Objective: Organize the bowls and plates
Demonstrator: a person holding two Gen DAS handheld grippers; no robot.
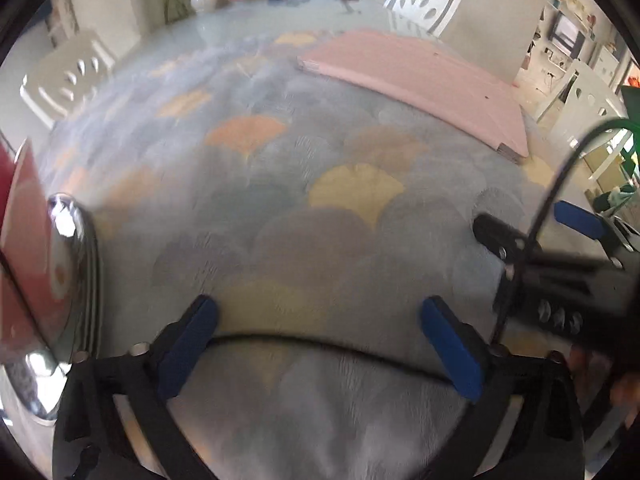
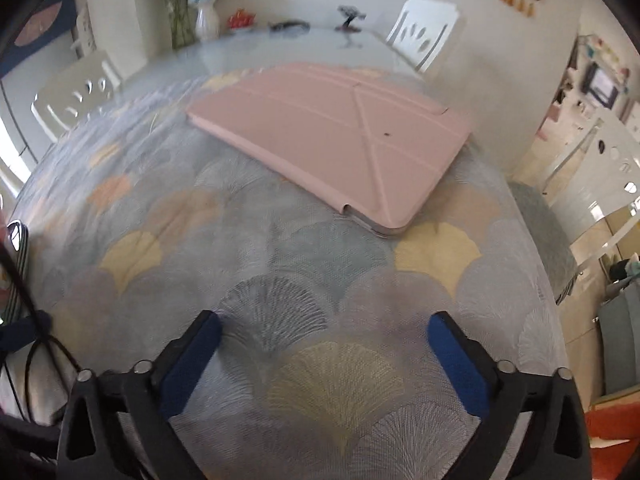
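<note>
A shiny steel bowl (image 1: 70, 280) stands at the far left edge of the left wrist view, with a red and white thing reflected in or resting against it. My left gripper (image 1: 318, 312) is open and empty, low over the patterned tablecloth, to the right of the bowl. My right gripper (image 2: 324, 328) is open and empty over the cloth; it also shows at the right of the left wrist view (image 1: 532, 220). A thin slice of a striped rim (image 2: 18, 256) shows at the left edge of the right wrist view. No plates are in clear view.
A pink tablet case (image 2: 340, 136) lies flat on the cloth ahead, also in the left wrist view (image 1: 420, 80). White chairs (image 2: 424, 32) stand around the table. A white vase (image 2: 206, 20) and small items sit at the far end. A black cable (image 1: 560, 168) hangs at right.
</note>
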